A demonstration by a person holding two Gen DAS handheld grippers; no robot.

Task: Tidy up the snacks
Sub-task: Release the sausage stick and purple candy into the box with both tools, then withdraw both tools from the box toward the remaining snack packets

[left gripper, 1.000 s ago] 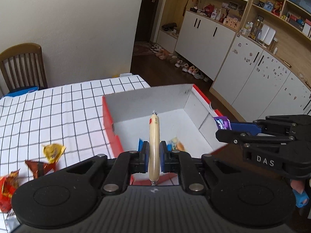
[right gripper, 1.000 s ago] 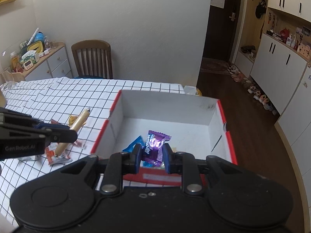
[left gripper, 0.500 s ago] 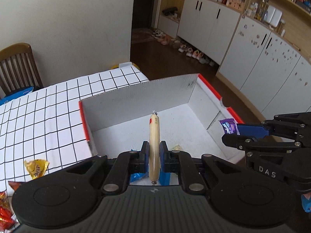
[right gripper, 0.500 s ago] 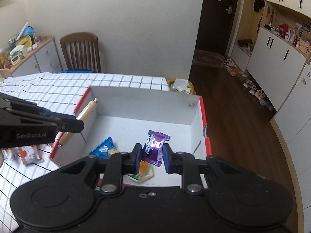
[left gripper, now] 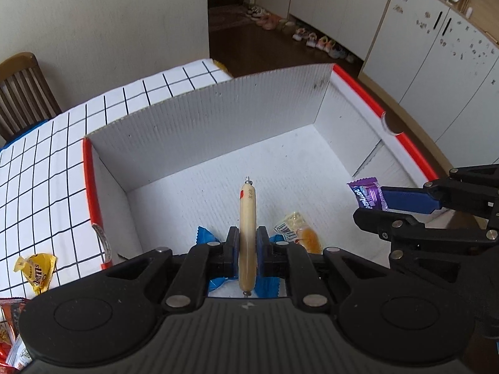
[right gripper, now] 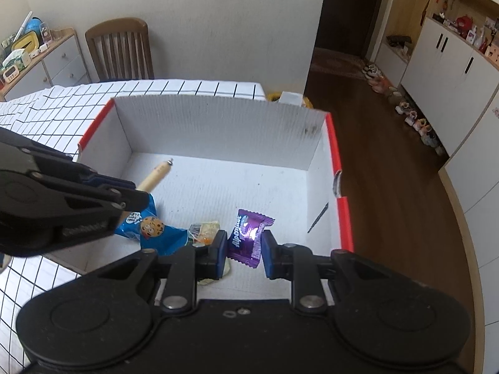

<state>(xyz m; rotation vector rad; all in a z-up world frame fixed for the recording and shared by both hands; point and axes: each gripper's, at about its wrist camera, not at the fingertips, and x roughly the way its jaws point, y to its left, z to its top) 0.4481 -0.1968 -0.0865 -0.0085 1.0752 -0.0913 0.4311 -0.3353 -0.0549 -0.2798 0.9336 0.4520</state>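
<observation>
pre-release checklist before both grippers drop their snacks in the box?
1. Left gripper shut on sausage stick: ok.
2. Right gripper shut on purple candy: ok.
3. Both snacks inside the box walls: ok in both wrist views.
4. Bare floor ahead of the sausage tip: ok; blue cookie pack and clear jelly wrapper lie nearer the grippers.
5. Height above the box floor: cannot tell.
6. Grippers apart from each other: ok, a gap shows in both views.
</observation>
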